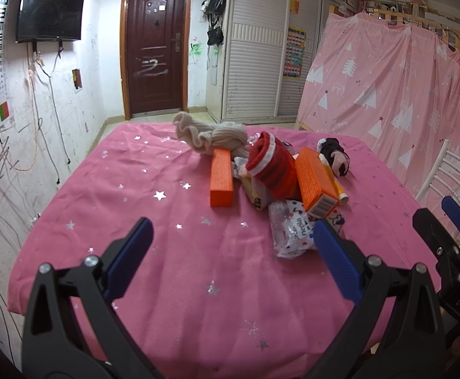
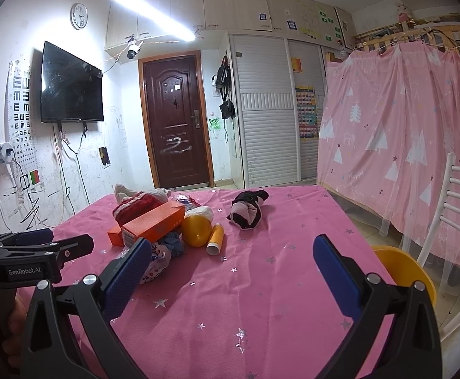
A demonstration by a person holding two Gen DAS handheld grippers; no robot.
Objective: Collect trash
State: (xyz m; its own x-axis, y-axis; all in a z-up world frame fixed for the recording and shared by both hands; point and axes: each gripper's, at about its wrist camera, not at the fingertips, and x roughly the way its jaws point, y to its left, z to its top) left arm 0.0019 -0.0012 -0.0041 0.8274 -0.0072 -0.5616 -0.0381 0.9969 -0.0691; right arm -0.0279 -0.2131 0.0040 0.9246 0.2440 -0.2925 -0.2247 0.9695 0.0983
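Pink star-printed tablecloth (image 1: 166, 189) bearing a central heap: red knit sock (image 1: 272, 170), two orange boxes (image 1: 221, 177), crumpled wrapper (image 1: 293, 230). Left gripper (image 1: 233, 252) and right gripper (image 2: 231, 271), both wide apart, empty, hover near the heap.

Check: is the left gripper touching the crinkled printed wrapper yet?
Cannot tell. In the left wrist view one finger overlaps the wrapper; the right wrist view hides the spot.
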